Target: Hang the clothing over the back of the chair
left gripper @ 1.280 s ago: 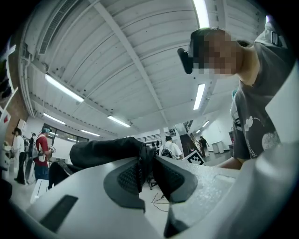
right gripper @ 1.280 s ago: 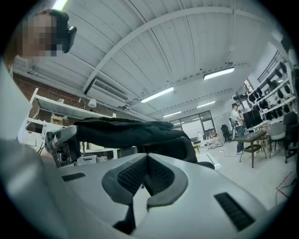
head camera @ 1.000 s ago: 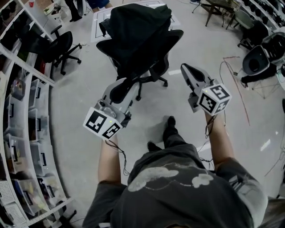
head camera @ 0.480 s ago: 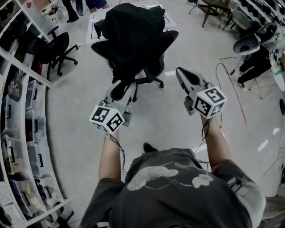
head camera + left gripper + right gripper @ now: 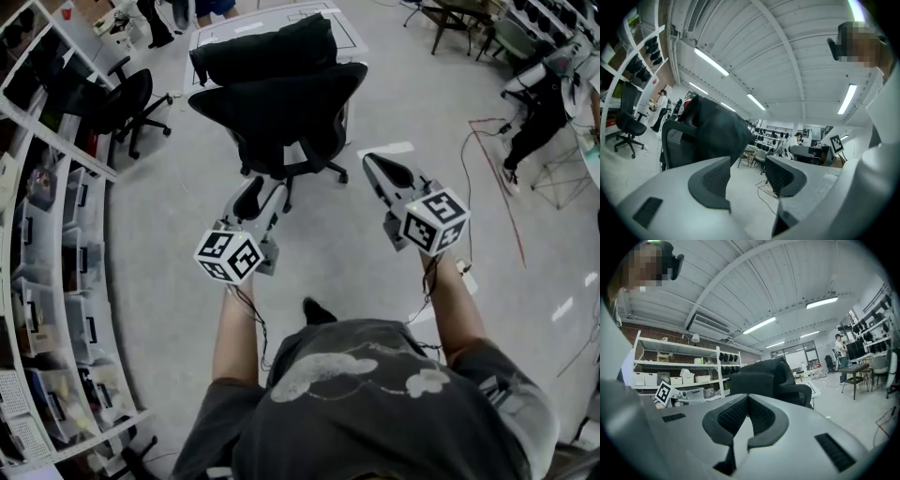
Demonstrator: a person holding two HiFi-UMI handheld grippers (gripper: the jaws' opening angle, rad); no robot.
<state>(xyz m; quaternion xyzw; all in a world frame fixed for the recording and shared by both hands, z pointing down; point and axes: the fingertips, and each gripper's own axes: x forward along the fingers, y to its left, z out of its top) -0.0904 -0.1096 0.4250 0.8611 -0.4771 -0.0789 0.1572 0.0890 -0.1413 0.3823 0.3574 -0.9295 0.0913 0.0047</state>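
The black clothing (image 5: pixel 262 52) lies draped over the top of the black office chair's back (image 5: pixel 281 112). In the left gripper view the dark clothing (image 5: pixel 717 129) covers the chair's mesh back (image 5: pixel 675 140); it also shows in the right gripper view as clothing (image 5: pixel 764 367) on the chair (image 5: pixel 799 392). My left gripper (image 5: pixel 255 187) is short of the chair's base. Its jaws are opening, with nothing between its pads (image 5: pixel 712 180). My right gripper (image 5: pixel 375 164) is to the right of the chair, shut and empty, its pads (image 5: pixel 736 413) meeting at the tips.
White shelving with storage bins (image 5: pixel 47 281) runs along the left. Another office chair (image 5: pixel 122 94) stands at the back left, and a white table (image 5: pixel 272 21) is behind the draped chair. Cables (image 5: pixel 487 169) cross the floor at the right, near a person (image 5: pixel 534 112).
The clothing has gone from a bunched heap to lying flat across the chair's back. The left gripper has sunk and its jaws have spread. Both grippers sit a little back from the chair.
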